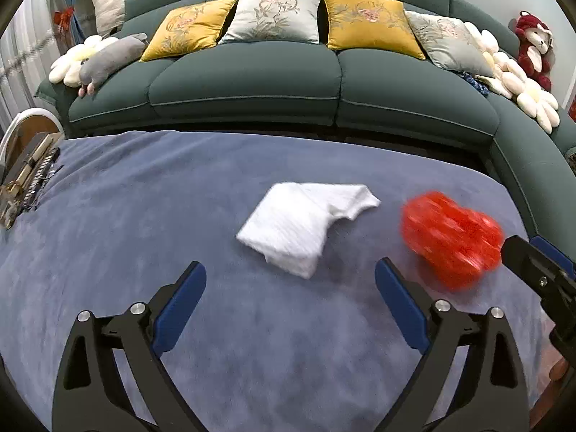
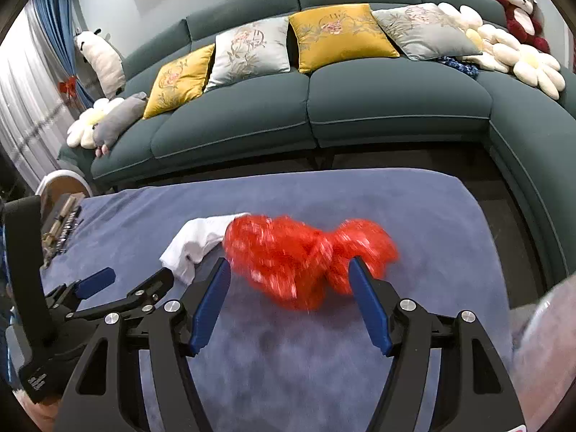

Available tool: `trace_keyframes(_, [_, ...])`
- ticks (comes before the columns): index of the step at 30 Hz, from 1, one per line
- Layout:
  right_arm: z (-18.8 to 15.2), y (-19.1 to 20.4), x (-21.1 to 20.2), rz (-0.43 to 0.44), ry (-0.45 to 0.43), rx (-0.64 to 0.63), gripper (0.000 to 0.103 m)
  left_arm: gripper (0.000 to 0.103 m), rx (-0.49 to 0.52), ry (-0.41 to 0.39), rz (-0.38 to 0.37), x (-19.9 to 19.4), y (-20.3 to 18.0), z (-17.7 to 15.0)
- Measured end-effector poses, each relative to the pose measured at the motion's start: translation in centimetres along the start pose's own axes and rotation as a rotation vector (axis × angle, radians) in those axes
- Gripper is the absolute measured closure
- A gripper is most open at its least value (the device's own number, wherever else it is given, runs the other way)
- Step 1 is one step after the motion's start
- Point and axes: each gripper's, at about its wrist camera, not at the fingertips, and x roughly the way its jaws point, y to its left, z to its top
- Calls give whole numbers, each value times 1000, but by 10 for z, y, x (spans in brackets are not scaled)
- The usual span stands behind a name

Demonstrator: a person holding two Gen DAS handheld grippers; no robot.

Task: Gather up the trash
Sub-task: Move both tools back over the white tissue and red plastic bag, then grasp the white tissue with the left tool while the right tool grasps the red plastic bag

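Observation:
A crumpled red plastic bag (image 1: 451, 239) lies on the blue-grey cloth-covered table (image 1: 144, 216), blurred by motion. A folded white tissue (image 1: 302, 225) lies to its left. My left gripper (image 1: 289, 277) is open, just short of the tissue. In the right wrist view the red bag (image 2: 306, 255) sits just beyond my open right gripper (image 2: 289, 270), between the fingertips' line and the far side. The white tissue (image 2: 196, 243) lies behind-left of the bag, partly hidden by it. The left gripper (image 2: 133, 279) shows at left. The right gripper's finger (image 1: 532, 262) shows at right in the left wrist view.
A dark green sofa (image 1: 252, 82) with yellow and grey cushions curves behind and to the right of the table. A small dark rack of items (image 1: 25, 180) sits at the table's left edge, beside a round white-rimmed stool (image 1: 32, 118).

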Motion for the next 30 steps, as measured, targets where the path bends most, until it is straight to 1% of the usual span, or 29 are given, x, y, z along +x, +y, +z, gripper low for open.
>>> trace_keyframes(4, [7,4,32,-13,32,-6,37,13,24,9,13,27,2,12])
trace_keyframes(7, [5,4,52,-27,60,-19,37,12,51,16,25,46,-3,18])
trace_keyframes(10, [2,0,64,-32,77,-9,37,13,71,35,33,66,-7,20])
trace_keyframes(11, [0,-1,67,-34,78,-8,37,15,71,40,32,70,-7,20])
trace_keyframes(12, [-1,-1,69,-35,76,-11,37,19,70,42,31,74,-7,20])
trace_keyframes(13, [-2,0,71,-39,73,-19,37,33,68,56,21,79,-7,20])
trace_keyframes(14, [-2,1,73,-40,74,-26,37,43,57,82,-2,84,-5,19])
trace_keyframes(15, [-4,1,76,-41,78,-32,39,43,45,89,-11,86,-4,18])
trace_keyframes(16, [-4,1,77,-42,79,-35,40,50,30,69,-12,84,-3,17])
trace_keyframes(17, [-6,0,79,-43,83,-38,44,60,27,65,-18,83,-2,17])
trace_keyframes(18, [-8,0,80,-40,86,-37,49,65,31,65,-20,81,-3,16])
trace_keyframes(19, [-9,-1,80,-34,90,-32,54,82,32,64,-33,80,-3,16])
trace_keyframes(20, [-10,-3,80,-19,99,-20,69,97,34,69,-44,78,-4,16])
trace_keyframes(22, [-10,-5,77,-14,104,-10,77,97,29,71,-57,73,-5,15])
trace_keyframes(23, [-10,-6,72,-15,96,-10,82,97,30,63,-60,67,-8,14])
trace_keyframes(24, [-10,-6,68,-11,92,-6,84,97,34,57,-64,63,-9,13])
trace_keyframes(30, [-7,-18,25,-3,37,23,85,97,63,8,-103,24,-34,15])
